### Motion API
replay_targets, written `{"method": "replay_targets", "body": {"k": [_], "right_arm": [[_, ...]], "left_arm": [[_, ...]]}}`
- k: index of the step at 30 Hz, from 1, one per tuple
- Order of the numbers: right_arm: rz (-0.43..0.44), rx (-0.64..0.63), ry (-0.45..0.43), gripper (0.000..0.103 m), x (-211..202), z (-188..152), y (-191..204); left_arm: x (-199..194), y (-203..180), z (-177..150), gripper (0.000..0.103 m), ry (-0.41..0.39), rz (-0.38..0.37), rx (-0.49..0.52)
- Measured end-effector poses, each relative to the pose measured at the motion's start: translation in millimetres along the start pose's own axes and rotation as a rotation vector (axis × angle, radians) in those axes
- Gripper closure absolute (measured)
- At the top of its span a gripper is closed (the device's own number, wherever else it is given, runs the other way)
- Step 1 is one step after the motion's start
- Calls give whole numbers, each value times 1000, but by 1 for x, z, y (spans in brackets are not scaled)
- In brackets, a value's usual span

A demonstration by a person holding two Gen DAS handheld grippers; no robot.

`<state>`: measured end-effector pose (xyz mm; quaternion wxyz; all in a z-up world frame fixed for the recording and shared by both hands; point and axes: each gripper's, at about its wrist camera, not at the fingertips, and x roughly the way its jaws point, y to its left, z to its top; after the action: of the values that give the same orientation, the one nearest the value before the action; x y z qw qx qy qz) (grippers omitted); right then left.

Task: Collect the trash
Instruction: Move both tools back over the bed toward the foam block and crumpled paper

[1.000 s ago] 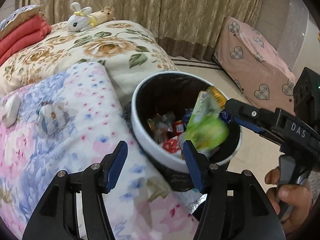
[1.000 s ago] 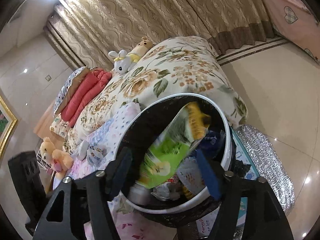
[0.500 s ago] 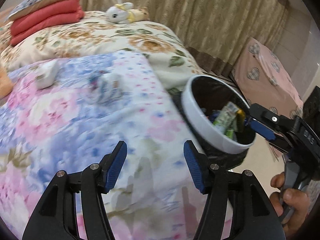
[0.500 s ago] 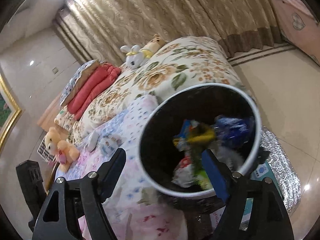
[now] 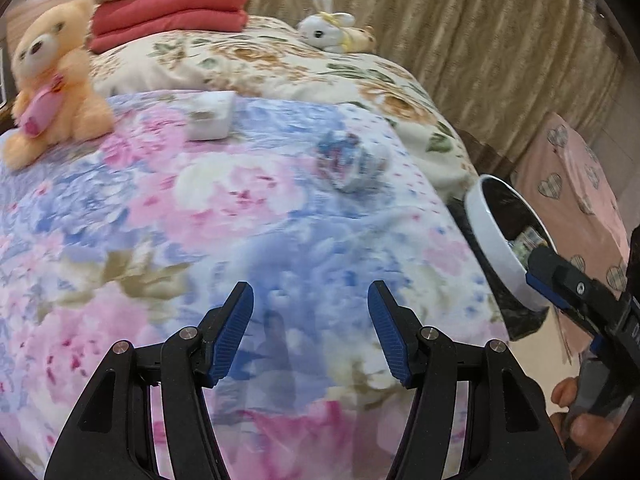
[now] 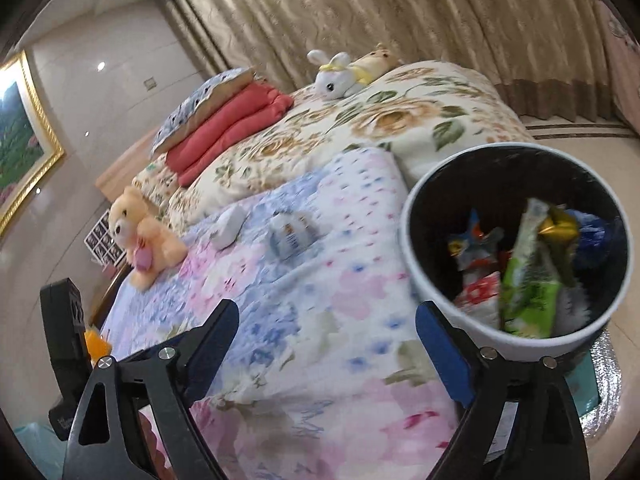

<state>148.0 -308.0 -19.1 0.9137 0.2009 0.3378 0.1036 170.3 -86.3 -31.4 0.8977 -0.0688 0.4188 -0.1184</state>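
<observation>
A white-rimmed trash bin (image 6: pixel 416 264) with a black liner stands beside the bed and holds several wrappers, among them a green packet (image 6: pixel 528 284). It also shows at the right of the left wrist view (image 5: pixel 492 240). On the flowered quilt lie a crumpled blue-and-white wrapper (image 5: pixel 352 164) (image 6: pixel 290 232) and a white crumpled piece (image 5: pixel 210 114) (image 6: pixel 230 226). My left gripper (image 5: pixel 310 330) is open and empty above the quilt. My right gripper (image 6: pixel 328 348) is open and empty, left of the bin, and its finger shows in the left wrist view (image 5: pixel 560 280).
An orange teddy bear (image 5: pixel 52 76) sits on the quilt's far left. A white bunny toy (image 5: pixel 326 28), folded red blankets (image 5: pixel 168 16) and a pillow lie further back. Curtains hang behind. A silver mat (image 6: pixel 600 392) lies under the bin on the tiled floor.
The green packet has left my right gripper and now lies in the bin. Both grippers have swung left, away from the bin, toward the quilt and the wrappers on it.
</observation>
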Motion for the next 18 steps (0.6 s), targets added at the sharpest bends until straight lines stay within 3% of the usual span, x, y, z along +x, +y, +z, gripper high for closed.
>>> {"method": "replay_targets", "body": {"k": [18], "right_arm": [[10, -65, 90, 11, 61, 1, 40]], "left_arm": [[7, 57, 22, 40, -16, 80, -78]]}}
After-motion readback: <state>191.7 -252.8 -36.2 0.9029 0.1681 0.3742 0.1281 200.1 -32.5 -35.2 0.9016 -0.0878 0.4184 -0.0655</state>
